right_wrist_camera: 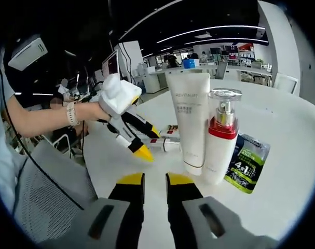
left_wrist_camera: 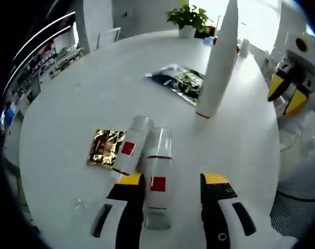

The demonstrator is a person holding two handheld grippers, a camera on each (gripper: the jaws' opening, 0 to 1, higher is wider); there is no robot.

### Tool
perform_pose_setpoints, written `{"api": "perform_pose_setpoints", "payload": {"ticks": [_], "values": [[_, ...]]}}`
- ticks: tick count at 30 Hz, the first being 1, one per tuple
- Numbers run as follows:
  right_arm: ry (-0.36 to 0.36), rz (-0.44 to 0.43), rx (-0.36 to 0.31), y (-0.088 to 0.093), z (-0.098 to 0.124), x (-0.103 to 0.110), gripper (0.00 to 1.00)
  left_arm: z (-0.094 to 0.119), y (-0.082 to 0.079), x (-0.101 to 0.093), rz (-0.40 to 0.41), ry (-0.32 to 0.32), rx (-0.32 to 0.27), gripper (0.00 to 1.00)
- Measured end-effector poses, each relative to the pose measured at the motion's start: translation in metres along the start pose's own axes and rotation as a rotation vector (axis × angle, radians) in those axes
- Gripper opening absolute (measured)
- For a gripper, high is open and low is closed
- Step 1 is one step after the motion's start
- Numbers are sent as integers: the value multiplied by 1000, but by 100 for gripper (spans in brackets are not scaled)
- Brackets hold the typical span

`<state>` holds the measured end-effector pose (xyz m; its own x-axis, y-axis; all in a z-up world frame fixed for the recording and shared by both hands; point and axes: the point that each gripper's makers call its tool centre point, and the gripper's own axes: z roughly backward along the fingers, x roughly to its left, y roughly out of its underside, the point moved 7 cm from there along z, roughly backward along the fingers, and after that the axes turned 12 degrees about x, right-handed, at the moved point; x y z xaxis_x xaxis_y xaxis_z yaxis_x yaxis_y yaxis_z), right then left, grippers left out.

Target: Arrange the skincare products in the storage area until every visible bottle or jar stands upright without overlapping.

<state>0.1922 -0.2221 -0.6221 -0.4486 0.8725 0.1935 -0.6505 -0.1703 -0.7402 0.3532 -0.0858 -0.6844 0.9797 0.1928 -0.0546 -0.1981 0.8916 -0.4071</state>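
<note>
Left gripper (left_wrist_camera: 173, 181): jaws spread wide, angled down. Right gripper (right_wrist_camera: 154, 180): jaws a narrow gap apart, nothing between them. Person's gloved hand (right_wrist_camera: 117, 94) grips the left gripper, forearm extended.

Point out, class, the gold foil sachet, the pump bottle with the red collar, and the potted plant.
gold foil sachet (left_wrist_camera: 106, 147), left gripper view, middle of its crinkled face.
pump bottle (right_wrist_camera: 218, 155), right gripper view, white body below the red collar.
potted plant (left_wrist_camera: 188, 15), left gripper view, its leaves.

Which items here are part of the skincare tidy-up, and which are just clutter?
Job items:
- two lying tubes
- upright white tube
- upright pump bottle

Clutter:
- gold foil sachet
- dark sachet
- potted plant
</note>
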Motion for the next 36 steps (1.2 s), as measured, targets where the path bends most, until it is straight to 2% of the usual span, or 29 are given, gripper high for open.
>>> {"api": "perform_pose_setpoints", "payload": {"ticks": [6,9,10,12,13,14,15,19,22,25,28,36], "values": [[0,-1,4,0,-1,0,16,-4,2,3,17,7,22,34],[0,-7,3,0,-1,-1,16,-5,0,4,20,9,12,33],[-3,-10,0,0,-1,-1,16,-6,0,5,-6,-7,12,31],[-5,-13,-3,0,-1,-1,16,-6,0,11,-5,-58,11,23],[-5,-13,-4,-1,-1,-1,16,-6,0,11,5,-43,0,20],[-11,-18,-4,0,-1,0,16,-7,0,14,28,-55,-20,18],[-15,-24,-5,0,-1,0,16,-6,1,13,28,-43,-23,18],[-28,-39,-23,-1,0,0,16,-5,1,11,36,-60,-36,18],[-34,-47,-26,-1,-1,0,16,-4,2,6,67,-54,-34,17],[-50,-58,-33,-2,-2,2,18,-3,3,0,55,-74,-53,17],[-54,-62,-32,-2,-4,2,21,-1,5,-7,80,-62,-76,17],[-90,-103,-30,-1,-8,4,24,15,11,-31,88,-58,-128,17]]}}
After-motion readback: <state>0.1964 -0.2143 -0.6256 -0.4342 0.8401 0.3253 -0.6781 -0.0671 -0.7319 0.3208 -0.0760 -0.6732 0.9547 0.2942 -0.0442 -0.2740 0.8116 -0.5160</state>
